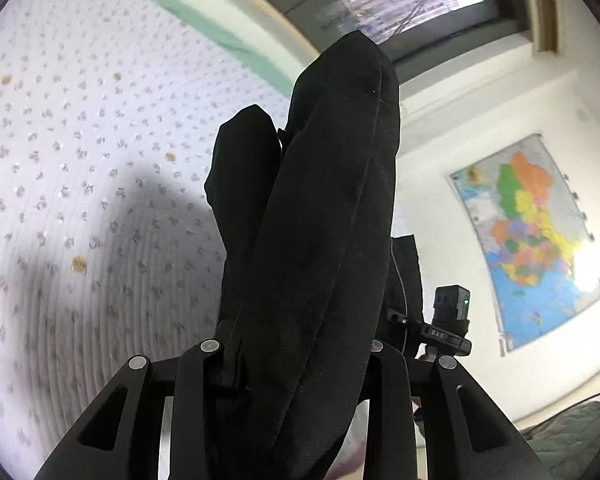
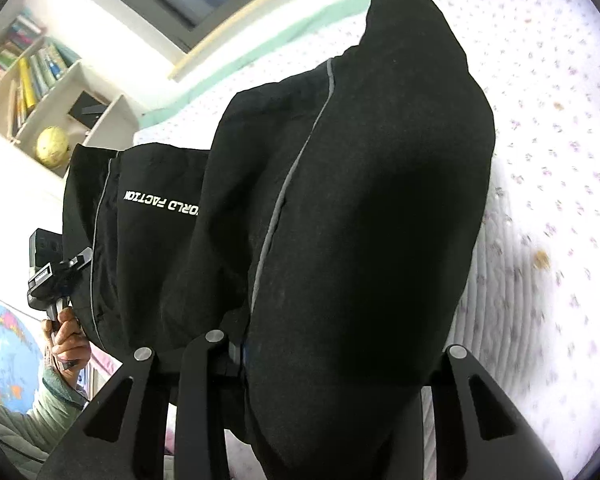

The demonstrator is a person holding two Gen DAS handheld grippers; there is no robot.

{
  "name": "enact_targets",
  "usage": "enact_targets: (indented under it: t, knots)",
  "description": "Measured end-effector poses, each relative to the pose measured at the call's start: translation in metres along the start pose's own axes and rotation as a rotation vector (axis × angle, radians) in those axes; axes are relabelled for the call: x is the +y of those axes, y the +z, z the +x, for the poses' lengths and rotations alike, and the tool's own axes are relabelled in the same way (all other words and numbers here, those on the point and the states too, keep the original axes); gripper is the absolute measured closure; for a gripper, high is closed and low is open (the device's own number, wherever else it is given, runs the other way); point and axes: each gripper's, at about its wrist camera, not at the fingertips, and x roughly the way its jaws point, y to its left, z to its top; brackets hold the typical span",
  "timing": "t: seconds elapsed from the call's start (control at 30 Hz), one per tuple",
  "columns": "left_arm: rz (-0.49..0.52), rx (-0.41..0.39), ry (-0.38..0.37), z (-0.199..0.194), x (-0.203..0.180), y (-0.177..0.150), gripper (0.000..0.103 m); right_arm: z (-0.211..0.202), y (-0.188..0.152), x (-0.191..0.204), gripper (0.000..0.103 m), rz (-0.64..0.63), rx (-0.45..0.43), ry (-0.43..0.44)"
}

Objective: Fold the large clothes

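A large black garment [image 1: 316, 220] with grey piping and white lettering hangs bunched over both grippers, held up above the bed. In the left wrist view it drapes over my left gripper [image 1: 296, 360], whose fingers are buried in the cloth and shut on it. In the right wrist view the garment [image 2: 364, 200] covers my right gripper [image 2: 332, 360], also shut on it. The left gripper [image 2: 56, 264] with the person's hand shows at the left of the right wrist view, holding the garment's other end. The right gripper [image 1: 448, 320] shows in the left wrist view.
A white quilted bedspread [image 1: 80, 160] with small flowers and a green border lies below. A window [image 1: 400, 4] stands behind the bed. A map [image 1: 532, 236] hangs on the wall. A bookshelf [image 2: 32, 80] with a globe stands at the left.
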Motion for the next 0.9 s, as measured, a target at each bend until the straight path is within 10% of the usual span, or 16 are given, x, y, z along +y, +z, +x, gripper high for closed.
enact_targets:
  t: [0.27, 0.57, 0.77, 0.9]
  knots:
    - [-0.043, 0.048, -0.008, -0.039, 0.027, -0.049, 0.070, -0.021, -0.041, 0.037, 0.063, -0.032, 0.064, -0.079]
    - [-0.119, 0.053, 0.035, -0.036, 0.117, -0.100, 0.070, 0.048, -0.082, 0.018, 0.062, -0.066, 0.129, -0.166]
    - [-0.177, -0.075, -0.067, -0.044, 0.174, -0.109, 0.071, 0.063, -0.090, -0.010, 0.056, -0.043, 0.100, -0.120]
    - [-0.172, -0.033, 0.012, -0.022, 0.194, -0.115, 0.072, 0.072, -0.105, -0.032, 0.043, 0.009, 0.075, -0.081]
